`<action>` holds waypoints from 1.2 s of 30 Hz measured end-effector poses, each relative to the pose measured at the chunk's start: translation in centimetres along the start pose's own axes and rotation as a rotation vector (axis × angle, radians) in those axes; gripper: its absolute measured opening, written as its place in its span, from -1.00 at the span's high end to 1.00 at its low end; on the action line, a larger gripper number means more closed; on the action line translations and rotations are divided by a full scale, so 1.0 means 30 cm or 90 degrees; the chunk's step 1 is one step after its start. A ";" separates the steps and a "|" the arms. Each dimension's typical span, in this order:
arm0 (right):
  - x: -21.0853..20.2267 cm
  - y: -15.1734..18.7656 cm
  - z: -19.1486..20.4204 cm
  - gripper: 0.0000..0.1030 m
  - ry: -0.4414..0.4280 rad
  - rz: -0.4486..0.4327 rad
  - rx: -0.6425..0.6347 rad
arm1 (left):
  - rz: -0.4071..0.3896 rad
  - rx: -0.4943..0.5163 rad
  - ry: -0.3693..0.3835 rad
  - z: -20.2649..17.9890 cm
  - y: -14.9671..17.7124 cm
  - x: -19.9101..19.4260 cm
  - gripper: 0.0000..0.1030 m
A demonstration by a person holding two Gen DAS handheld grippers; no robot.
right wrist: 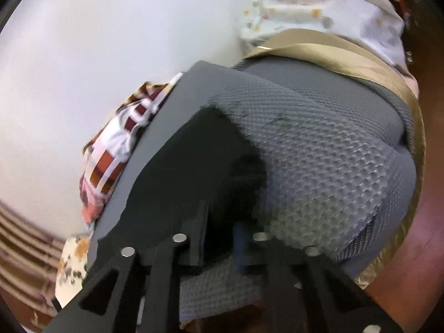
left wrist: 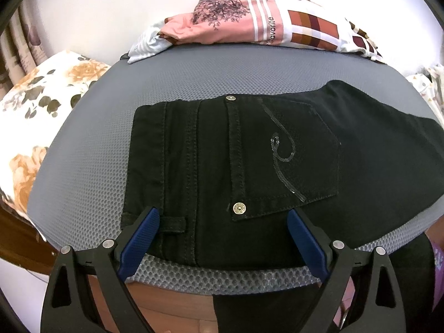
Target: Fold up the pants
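Black pants [left wrist: 277, 144] lie flat on a grey mesh mat [left wrist: 91, 144], back pocket and studs facing up, waistband to the left. One part hangs over the near edge. My left gripper [left wrist: 222, 212] hovers over the near waistband corner, open wide, and its blue pads [left wrist: 141, 238] hold nothing. The right wrist view is blurred. There the pants [right wrist: 199, 152] run as a dark strip to my right gripper [right wrist: 222, 236]. Its jaws stand close together with black cloth between them, at the mat's near edge.
A pile of pink and checked clothes [left wrist: 258, 25] lies at the mat's far edge. A floral cloth [left wrist: 41, 102] lies to the left. White dotted fabric [right wrist: 319, 8] and a gold cloth [right wrist: 347, 55] sit beyond the mat [right wrist: 319, 152] in the right wrist view. Brown wood [left wrist: 172, 299] shows below the near edge.
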State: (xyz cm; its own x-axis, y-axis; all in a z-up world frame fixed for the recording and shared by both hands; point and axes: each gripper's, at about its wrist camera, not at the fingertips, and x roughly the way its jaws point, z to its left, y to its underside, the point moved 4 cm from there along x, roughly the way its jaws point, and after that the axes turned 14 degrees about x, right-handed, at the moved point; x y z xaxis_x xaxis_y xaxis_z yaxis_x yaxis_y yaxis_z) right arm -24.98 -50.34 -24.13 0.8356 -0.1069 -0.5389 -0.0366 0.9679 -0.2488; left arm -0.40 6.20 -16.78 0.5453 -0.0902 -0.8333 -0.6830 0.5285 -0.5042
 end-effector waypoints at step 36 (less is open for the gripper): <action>0.263 0.407 0.652 0.82 -0.108 0.205 -0.164 | -0.004 0.035 0.031 -0.061 -0.019 -0.023 -0.81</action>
State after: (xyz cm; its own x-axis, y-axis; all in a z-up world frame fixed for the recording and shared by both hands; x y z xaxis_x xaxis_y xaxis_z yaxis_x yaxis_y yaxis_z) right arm -8.12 -34.91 -15.68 0.8362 0.2503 -0.4880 -0.4272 0.8552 -0.2933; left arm -1.27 4.41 -16.34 0.5239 -0.1343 -0.8411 -0.6509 0.5738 -0.4971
